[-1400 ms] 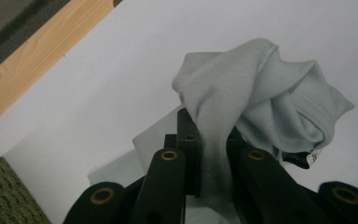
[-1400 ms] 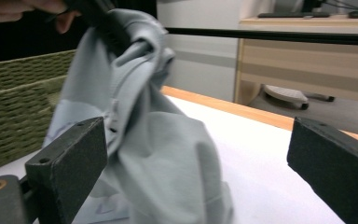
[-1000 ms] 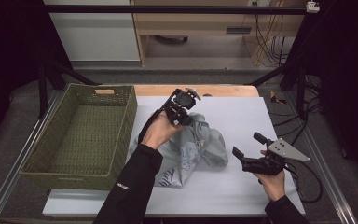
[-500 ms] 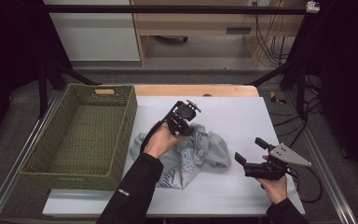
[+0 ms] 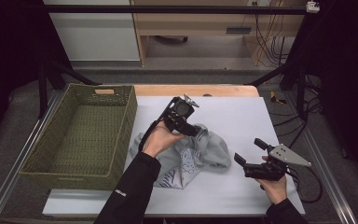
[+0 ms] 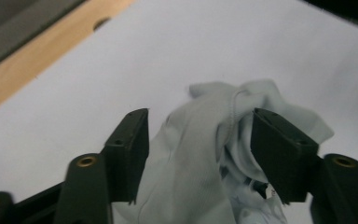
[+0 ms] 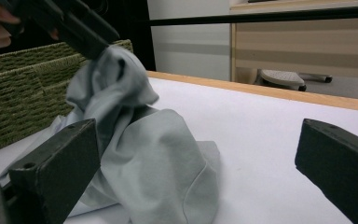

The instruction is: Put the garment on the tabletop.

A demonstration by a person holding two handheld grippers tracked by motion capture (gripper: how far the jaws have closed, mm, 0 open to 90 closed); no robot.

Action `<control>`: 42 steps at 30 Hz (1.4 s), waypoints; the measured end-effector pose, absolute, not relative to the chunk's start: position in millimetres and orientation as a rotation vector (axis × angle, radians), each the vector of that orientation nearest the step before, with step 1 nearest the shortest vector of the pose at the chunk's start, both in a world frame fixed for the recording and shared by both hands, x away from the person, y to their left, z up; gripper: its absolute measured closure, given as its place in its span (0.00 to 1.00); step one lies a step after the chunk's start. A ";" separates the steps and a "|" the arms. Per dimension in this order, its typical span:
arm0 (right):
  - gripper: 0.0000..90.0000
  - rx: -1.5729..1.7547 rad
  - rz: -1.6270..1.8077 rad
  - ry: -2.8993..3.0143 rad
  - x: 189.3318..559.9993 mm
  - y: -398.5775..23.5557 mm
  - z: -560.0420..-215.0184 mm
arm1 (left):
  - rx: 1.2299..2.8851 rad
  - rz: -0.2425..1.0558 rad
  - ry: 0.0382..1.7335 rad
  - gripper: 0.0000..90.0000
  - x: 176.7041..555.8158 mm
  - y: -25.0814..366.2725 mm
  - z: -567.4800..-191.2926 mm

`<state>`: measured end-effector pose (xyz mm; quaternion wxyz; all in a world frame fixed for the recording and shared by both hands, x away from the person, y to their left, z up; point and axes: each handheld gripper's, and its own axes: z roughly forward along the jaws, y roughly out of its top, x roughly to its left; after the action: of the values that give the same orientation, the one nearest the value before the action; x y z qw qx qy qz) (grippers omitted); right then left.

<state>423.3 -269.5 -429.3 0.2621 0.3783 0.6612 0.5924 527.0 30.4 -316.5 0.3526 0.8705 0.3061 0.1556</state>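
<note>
A crumpled grey garment point(image 5: 200, 156) with a pale print lies mid-table. My left gripper point(image 5: 196, 131) points down into its top. A bunch of the cloth point(image 6: 200, 154) fills the gap between the jaws, which stand partly apart and press on it. In the right gripper view the garment point(image 7: 140, 154) rises in a peak to the left gripper point(image 7: 86, 32). My right gripper point(image 5: 249, 150) hovers low over the table to the garment's right. It is open and empty, with its jaws point(image 7: 198, 140) spread wide toward the cloth.
A green woven basket point(image 5: 130, 112) stands at the table's left and looks empty; its wall point(image 7: 18, 88) shows behind the garment. White table surface point(image 5: 242, 116) stretches behind and to the right. A wooden strip point(image 5: 196, 89) edges the far side.
The left gripper has come down a little toward the table with the garment's top. The right gripper has barely shifted.
</note>
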 end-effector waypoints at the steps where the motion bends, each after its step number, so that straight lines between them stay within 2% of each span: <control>1: 0.01 1.030 1.600 1.790 423.4 -269.5 -429.1 | 2.241 0.404 0.792 0.35 525.3 33.5 -313.3; 4: 0.01 1.033 1.611 1.786 423.2 -269.3 -428.9 | 2.199 0.404 0.800 0.25 521.2 41.1 -308.7; 10: 0.01 1.039 1.603 1.784 423.1 -269.2 -428.8 | 2.037 0.395 0.788 0.17 504.2 59.8 -308.8; 16: 0.01 1.046 1.613 1.777 423.8 -269.0 -428.5 | 1.908 0.424 0.728 0.14 484.0 79.4 -318.4; 25: 0.00 1.044 1.606 1.778 423.7 -269.6 -428.4 | 1.722 0.469 0.729 0.10 463.3 103.4 -350.0; 42: 0.01 1.035 1.604 1.787 423.1 -271.0 -429.7 | 1.631 0.536 0.746 0.07 428.5 134.0 -398.7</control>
<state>423.1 -271.0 -429.7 0.2602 0.3823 0.6598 0.5923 428.5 134.0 -398.7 0.5932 0.7015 0.3208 0.2305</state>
